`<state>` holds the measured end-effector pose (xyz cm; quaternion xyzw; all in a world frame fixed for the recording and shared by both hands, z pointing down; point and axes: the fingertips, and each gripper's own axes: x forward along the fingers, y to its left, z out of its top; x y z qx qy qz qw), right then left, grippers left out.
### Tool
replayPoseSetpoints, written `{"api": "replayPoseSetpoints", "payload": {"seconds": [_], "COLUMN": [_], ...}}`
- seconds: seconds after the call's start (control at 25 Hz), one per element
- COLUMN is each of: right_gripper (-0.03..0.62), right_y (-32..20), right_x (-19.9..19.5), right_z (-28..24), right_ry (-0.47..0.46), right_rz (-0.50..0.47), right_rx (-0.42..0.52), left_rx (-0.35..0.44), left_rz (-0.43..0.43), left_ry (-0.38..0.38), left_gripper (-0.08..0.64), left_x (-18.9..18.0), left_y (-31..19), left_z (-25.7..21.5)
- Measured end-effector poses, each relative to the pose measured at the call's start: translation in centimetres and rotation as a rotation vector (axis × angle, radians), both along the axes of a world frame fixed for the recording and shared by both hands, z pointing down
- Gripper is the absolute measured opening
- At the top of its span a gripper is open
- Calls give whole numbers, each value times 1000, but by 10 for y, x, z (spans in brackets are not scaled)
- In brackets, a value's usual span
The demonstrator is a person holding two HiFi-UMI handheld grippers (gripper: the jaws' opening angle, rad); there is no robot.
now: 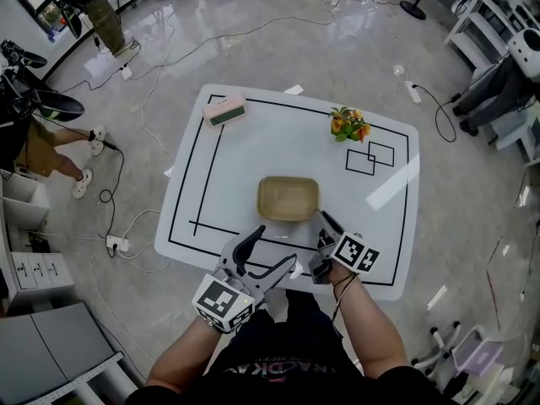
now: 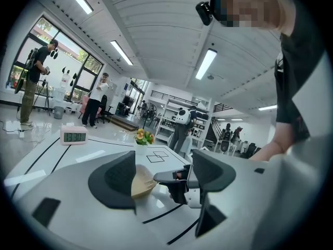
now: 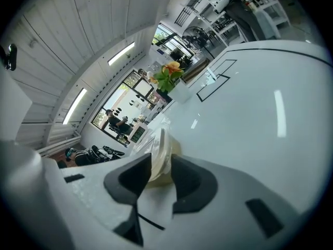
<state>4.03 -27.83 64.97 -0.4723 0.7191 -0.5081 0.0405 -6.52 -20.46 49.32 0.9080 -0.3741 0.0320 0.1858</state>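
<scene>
The tray (image 1: 288, 198), judged light and stiff, was recorded pinched at its thin near rim by the right gripper (image 3: 160, 166); the left gripper (image 2: 164, 173) was spread wide, empty.

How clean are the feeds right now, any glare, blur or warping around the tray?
Head view: sharp; a glare streak on the table right of the tray, none on it. Left gripper view: fisheye bending, left tool soft, close up. Right gripper view: tilted, warped; tray rim blurred at the right tool.

Black T-shirt (image 1: 272, 348), white grippers (image 1: 275, 248), black-and-white marker cubes (image 1: 224, 302)
</scene>
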Motion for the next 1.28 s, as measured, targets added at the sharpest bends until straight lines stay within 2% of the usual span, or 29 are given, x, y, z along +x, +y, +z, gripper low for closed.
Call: {"api": "replayPoseSetpoints", "payload": {"seconds": [0.4,0.64,0.88,1.04,1.28], "right_gripper": [81,46,43,43,43], "right_y": [-1,-1,1,7,23], "right_x": [2,-6,-11,-17,-31], "right_z": [-21,-51,-86,-116,-156], "right_ry": [-31,-62,-28,-27,25], "right_rz": [24,-6,-34,-37,-73], "right_rx": [58,157,275,346,459], "left_rx": [11,27,49,61,84], "left_rz": [9,6,7,17,15], "left_ry": [-4,-4,-7,-17,-9], "left_gripper": [336,334,317,245,66], "left_x": [-6,-12,-18,-24,-36], "left_y": [5,9,14,22,38], "left_z": [-5,-12,-19,-24,-32]}}
